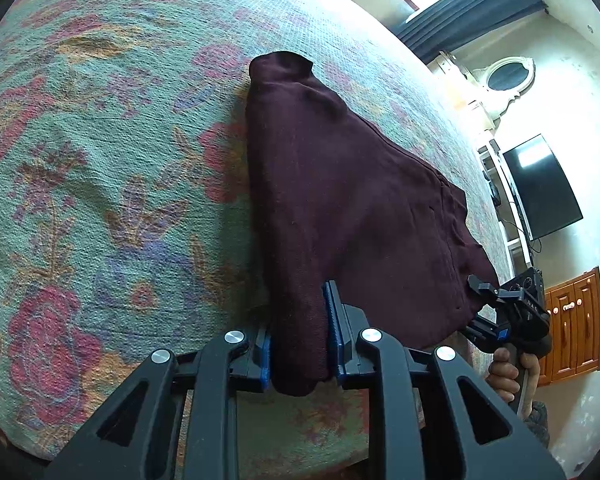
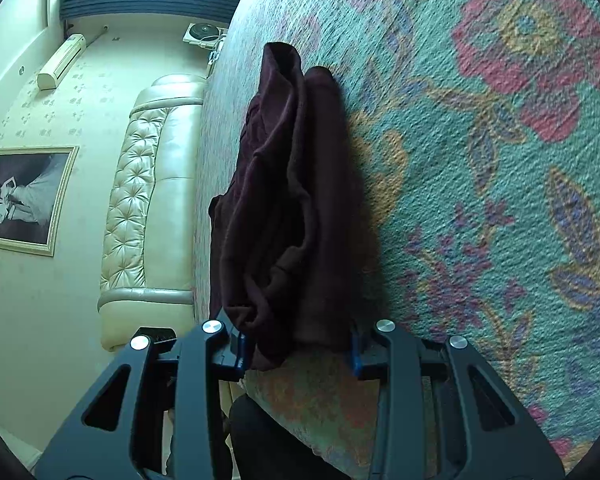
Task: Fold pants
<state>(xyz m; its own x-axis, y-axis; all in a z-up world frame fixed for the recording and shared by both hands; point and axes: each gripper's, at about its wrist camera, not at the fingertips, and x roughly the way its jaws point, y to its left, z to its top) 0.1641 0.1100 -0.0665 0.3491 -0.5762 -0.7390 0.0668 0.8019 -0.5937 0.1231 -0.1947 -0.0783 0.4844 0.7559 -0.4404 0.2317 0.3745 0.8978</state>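
A: Where're the pants (image 1: 340, 200)?
B: Maroon, folded, on the floral bedspread (image 1: 100, 160), near edge.
A: Left gripper (image 1: 300, 344)?
B: Clamped on one near corner.
A: Right gripper (image 2: 296, 354)?
B: Clenched on a bunched wad of the pants, other corner.

Dark maroon pants (image 1: 340, 200); teal bedspread (image 1: 100, 160) with red, orange flowers.
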